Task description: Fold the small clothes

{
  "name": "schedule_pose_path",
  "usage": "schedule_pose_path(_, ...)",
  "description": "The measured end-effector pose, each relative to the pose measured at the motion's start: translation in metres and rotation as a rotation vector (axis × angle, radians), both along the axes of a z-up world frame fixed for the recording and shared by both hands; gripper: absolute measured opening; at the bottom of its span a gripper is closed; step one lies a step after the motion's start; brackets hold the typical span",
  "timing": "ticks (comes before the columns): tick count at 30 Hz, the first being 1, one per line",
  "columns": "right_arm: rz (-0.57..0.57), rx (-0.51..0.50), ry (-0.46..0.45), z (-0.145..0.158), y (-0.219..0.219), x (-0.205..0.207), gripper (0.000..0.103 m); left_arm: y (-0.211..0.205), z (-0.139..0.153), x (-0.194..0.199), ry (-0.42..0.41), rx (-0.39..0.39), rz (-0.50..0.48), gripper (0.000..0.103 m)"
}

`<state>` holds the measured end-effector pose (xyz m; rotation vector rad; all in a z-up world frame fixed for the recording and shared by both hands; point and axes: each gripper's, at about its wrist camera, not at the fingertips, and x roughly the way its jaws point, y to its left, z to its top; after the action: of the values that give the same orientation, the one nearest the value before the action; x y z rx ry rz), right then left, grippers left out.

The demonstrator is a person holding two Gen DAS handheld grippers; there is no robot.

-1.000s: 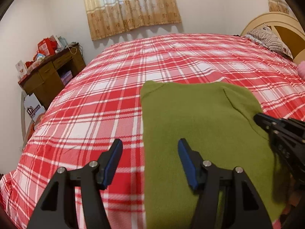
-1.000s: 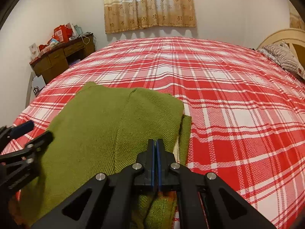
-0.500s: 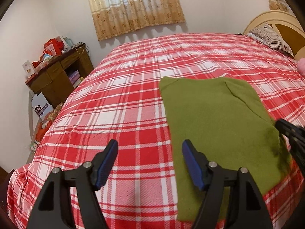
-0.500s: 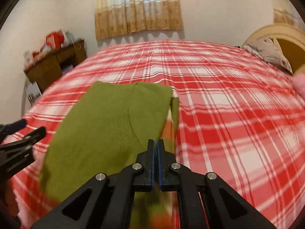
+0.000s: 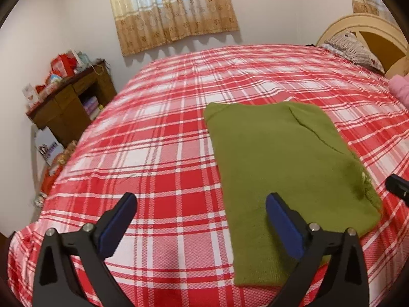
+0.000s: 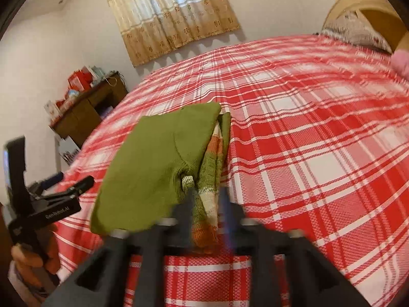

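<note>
a green knitted garment lies folded into a flat rectangle on a bed with a red and white plaid cover, so by the look of it this fold is about done, and a striped orange and white layer peeks from its right edge in the right wrist view. the left tongs stand wide and empty over the garment's left edge, having just been opening; the right tongs have just been parting too, blurred, with the striped edge between them, seemingly let go. no basket or box for clothes is visible.
</note>
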<state>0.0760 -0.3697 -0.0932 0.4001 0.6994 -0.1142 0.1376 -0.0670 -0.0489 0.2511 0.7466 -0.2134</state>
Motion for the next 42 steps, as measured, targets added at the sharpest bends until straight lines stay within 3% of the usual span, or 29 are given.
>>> schedule_pose_path(1,-0.009,0.017,-0.016,0.000,-0.003,-0.001,0.067,0.001,-0.001,0.004,0.015,-0.010,0.001,0.103)
schedule_pose_path(2,-0.025,0.031,-0.039,0.001,-0.007,-0.004,0.070,0.001,-0.003,0.006,0.024,-0.013,0.000,0.103)
schedule_pose_path(5,-0.020,0.074,-0.054,-0.001,-0.014,-0.001,0.070,-0.004,-0.008,0.012,0.033,0.022,0.008,0.103)
schedule_pose_path(8,-0.025,0.096,-0.037,-0.006,-0.019,0.003,0.070,-0.005,-0.011,0.011,0.042,0.007,-0.017,0.103)
schedule_pose_path(15,-0.003,0.077,-0.029,-0.008,-0.030,0.024,0.070,0.013,0.002,0.029,0.015,-0.129,-0.044,0.103)
schedule_pose_path(18,0.021,0.087,-0.032,-0.006,-0.033,0.048,0.070,0.014,0.008,0.051,0.038,-0.226,-0.044,0.103)
schedule_pose_path(25,0.081,0.072,0.011,-0.018,-0.030,0.105,0.070,-0.001,-0.027,0.089,0.191,-0.399,-0.056,0.103)
schedule_pose_path(28,0.089,0.081,0.063,-0.036,-0.033,0.123,0.070,-0.019,-0.053,0.088,0.259,-0.356,-0.092,0.103)
schedule_pose_path(32,0.106,0.150,0.060,-0.049,-0.040,0.128,0.070,-0.011,-0.062,0.091,0.310,-0.456,-0.122,0.103)
schedule_pose_path(38,0.245,0.160,0.041,-0.050,-0.025,0.129,0.070,-0.017,-0.061,0.085,0.299,-0.456,-0.178,0.102)
schedule_pose_path(42,0.239,0.133,0.064,-0.052,-0.022,0.136,0.066,-0.019,-0.058,0.084,0.297,-0.447,-0.191,0.100)
